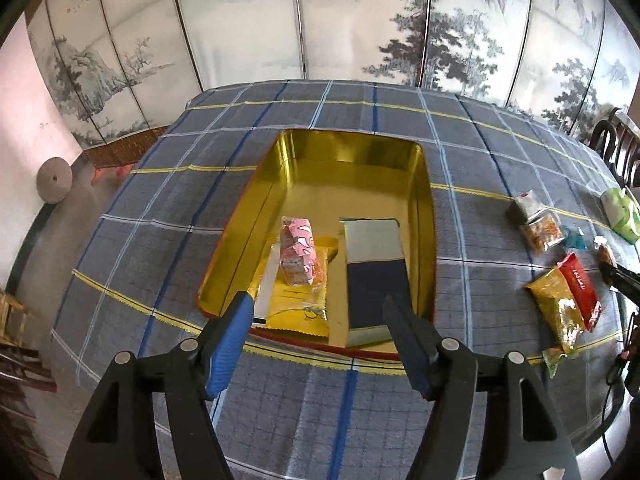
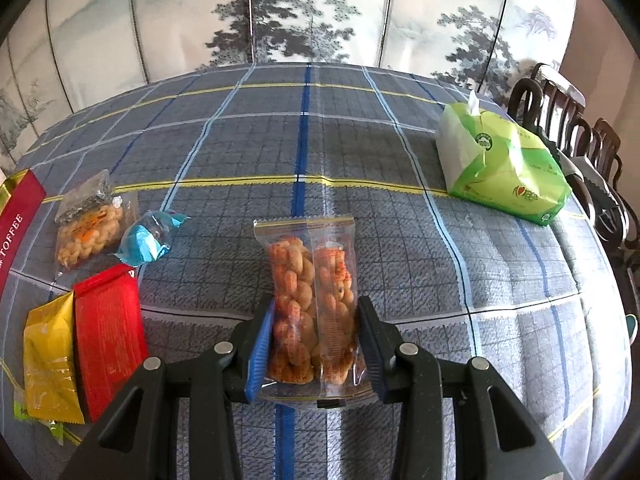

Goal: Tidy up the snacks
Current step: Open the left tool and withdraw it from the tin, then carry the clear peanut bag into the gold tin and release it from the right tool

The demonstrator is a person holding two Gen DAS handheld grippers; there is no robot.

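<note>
Left tongs [image 1: 318, 312]: the two fingers stand apart with nothing between them, poised above the near edge of the gold tin [image 1: 424, 216]. The left finger carries a blue ribbed pad [image 1: 230, 344].

Gold tin: open, rectangular, red outer rim, resting on the checked cloth of the counter [image 1: 480, 152]. Contents: a yellow packet [image 1: 304, 304] lying flat at the near left, a pink packet [image 1: 298, 254] resting on top of it, and a navy-and-white packet [image 1: 374, 272] lying flat just to the right.

Right tongs [image 2: 316, 336]: clamped on a clear packet of orange twisted snacks [image 2: 312, 304]. The pads press on both long sides of the packet; its far end projects forward past the fingertips.

Loose snacks, left of the right tongs on the counter: a red packet [image 2: 108, 332] beside a yellow packet [image 2: 50, 356], the two touching. A small green packet [image 2: 24, 410] shows from beneath the yellow one. Beyond these lie a blue wrapped sweet [image 2: 146, 240] and a clear packet of pale twists [image 2: 90, 226], near each other. The red side of the tin, lettered TOFFEE, sits at the far left edge of this view.

A green tissue pack [image 2: 504, 168] lies at the far right of the counter, well apart from the snacks. Dark wooden chairs [image 2: 572, 128] stand just beyond it. A painted folding screen [image 1: 320, 20] backs the counter.
</note>
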